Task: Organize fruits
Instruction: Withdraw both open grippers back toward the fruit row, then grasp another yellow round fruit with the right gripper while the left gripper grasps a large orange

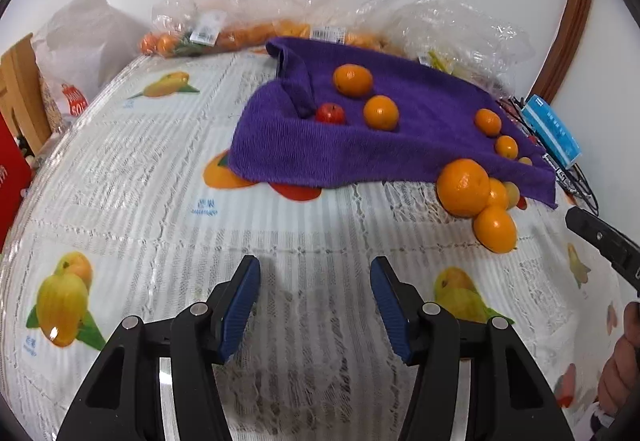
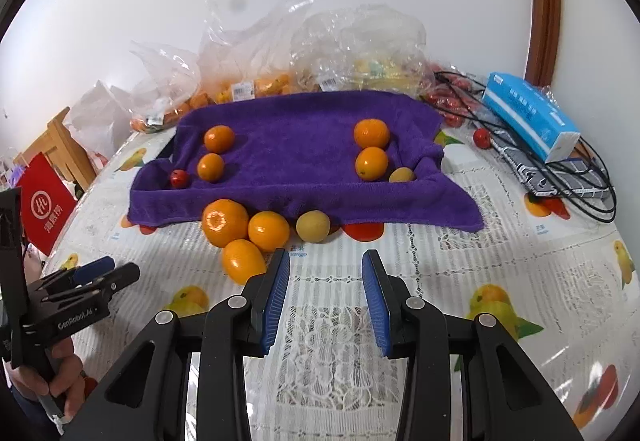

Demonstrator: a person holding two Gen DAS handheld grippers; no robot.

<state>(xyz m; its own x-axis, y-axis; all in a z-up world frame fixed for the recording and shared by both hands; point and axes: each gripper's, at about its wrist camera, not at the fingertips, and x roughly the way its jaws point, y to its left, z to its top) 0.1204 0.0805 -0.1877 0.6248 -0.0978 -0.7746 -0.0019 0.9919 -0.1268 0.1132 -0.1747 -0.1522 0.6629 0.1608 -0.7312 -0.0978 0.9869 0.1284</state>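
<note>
The right gripper hangs over the lace-and-fruit-print tablecloth with its blue pads apart and nothing between them. The left gripper does likewise, its pads set wider and only bare cloth in the gap. In the right wrist view the left gripper shows again at the left margin, gripped by a hand.

Just ahead of the right gripper's left pad lies a cluster of loose fruit on the tablecloth: an oval orange nearest, a large orange and a medium orange touching behind it, and a dull yellow fruit beside them. All four sit against the near edge of a purple towel, which drapes over something whose sides it hides.

On the towel, two oranges and a small red fruit lie toward its left edge; two more oranges and a small yellow fruit lie toward its right edge.

Behind the towel, along the table's far edge, crumpled clear plastic bags hold more orange and yellow fruit, blurred through the film. Near the far right corner are a blue tissue pack, black cables, and a stray red fruit. A red bag stands past the left edge, partly cut off.
</note>
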